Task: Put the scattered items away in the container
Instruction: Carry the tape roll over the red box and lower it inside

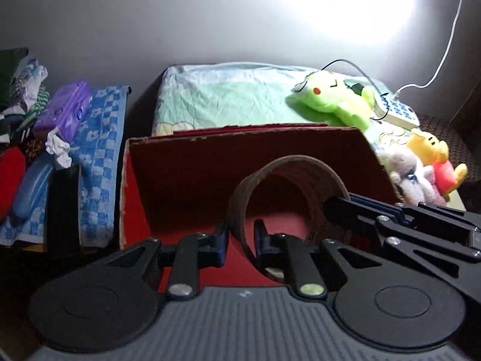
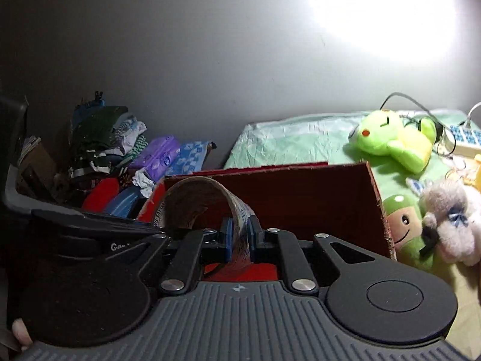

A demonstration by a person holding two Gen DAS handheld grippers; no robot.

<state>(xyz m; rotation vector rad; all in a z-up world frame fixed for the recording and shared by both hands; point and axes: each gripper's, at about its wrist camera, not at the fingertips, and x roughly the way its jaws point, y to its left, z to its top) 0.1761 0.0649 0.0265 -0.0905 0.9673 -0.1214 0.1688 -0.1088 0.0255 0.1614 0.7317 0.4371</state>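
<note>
tape ring: a brown loop of tape (image 1: 285, 198) is hanging over the open red box (image 1: 156, 180), gripped on two sides at once.
left tongs: the left tongs (image 1: 242, 234) are clamping shut on the near wall of the loop.
right tongs: the right tongs (image 2: 240, 237) are pinching shut on the band's other side; in the left view they are reaching in from the right.
step in hand: judging by the pose, the loop is being carried to the container and is sitting above its red floor, not yet released.
next move: lowering the ring past the cardboard rim, then opening both tongs together so the band is not snagging on a finger.
still scattered: a green plush frog (image 1: 333, 102), a yellow bear toy (image 1: 433, 156) and a pale fluffy toy (image 2: 451, 219) are lying just beside the box.
surface: a bed with a pale green sheet (image 1: 225, 96) is carrying box and toys.
room: folded clothes (image 2: 114, 156) are piling up at left; a lamp is glaring on a grey wall (image 2: 180, 60).
</note>
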